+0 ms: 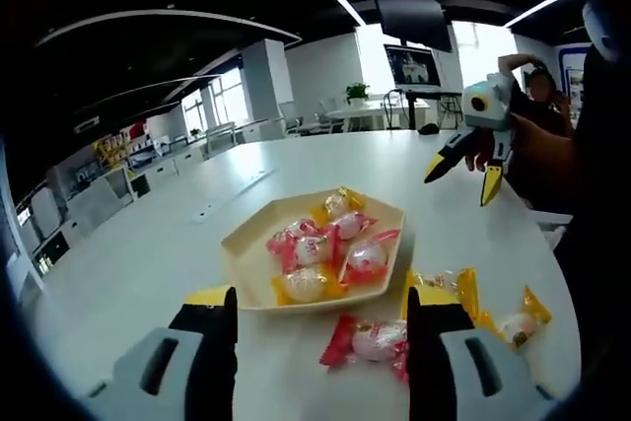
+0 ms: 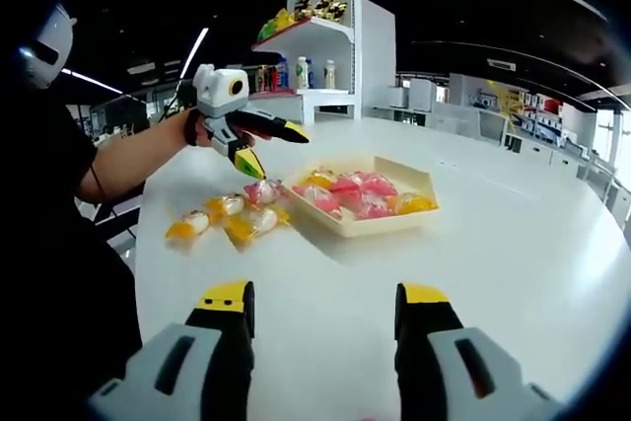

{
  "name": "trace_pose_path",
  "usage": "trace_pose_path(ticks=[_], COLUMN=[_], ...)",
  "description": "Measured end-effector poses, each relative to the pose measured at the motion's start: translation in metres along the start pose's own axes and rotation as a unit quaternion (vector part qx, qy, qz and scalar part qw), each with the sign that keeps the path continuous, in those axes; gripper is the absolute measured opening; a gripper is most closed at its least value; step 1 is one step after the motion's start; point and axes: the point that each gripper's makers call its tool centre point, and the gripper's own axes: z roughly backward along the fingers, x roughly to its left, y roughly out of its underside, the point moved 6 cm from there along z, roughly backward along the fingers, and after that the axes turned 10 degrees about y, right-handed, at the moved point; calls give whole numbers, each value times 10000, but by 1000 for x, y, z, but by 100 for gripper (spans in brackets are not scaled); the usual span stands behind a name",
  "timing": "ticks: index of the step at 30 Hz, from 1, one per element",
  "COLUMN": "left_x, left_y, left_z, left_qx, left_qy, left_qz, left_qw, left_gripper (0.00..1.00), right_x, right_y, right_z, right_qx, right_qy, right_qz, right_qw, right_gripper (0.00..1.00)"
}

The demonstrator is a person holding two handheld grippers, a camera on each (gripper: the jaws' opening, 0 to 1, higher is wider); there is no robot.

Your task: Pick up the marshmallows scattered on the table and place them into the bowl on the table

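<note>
In the left gripper view, the left tongs [image 1: 320, 327] stand wide apart and hold nothing. A red-wrapped marshmallow [image 1: 370, 340] lies on the white surface [image 1: 148, 253] between their tips, long axis running across from tip to tip. Yellow-wrapped marshmallows [image 1: 493, 315] lie just beside the right tip. The bowl [image 1: 258, 239], just beyond the tips, contains several red and yellow wrapped pieces. No wrapper print is legible. In the right gripper view, the right tongs [image 2: 325, 317] are wide and unloaded; the bowl sits well ahead.
</note>
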Motion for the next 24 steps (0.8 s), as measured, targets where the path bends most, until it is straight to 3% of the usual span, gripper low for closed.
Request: trace_pose_path(ticks=[10,24], left_x=[-1,-8], left_y=[4,10], left_z=[9,7], left_qx=[10,192], left_qy=[-18,86], left_qz=[0,-103], left_qw=[10000,9997], left_gripper=[69,67], right_x=[2,6], right_y=[4,2], right_z=[0,-2], right_qx=[79,78], right_qy=[-14,-48], right_qz=[-13,-13], right_qw=[10000,10000], right_gripper=[57,57])
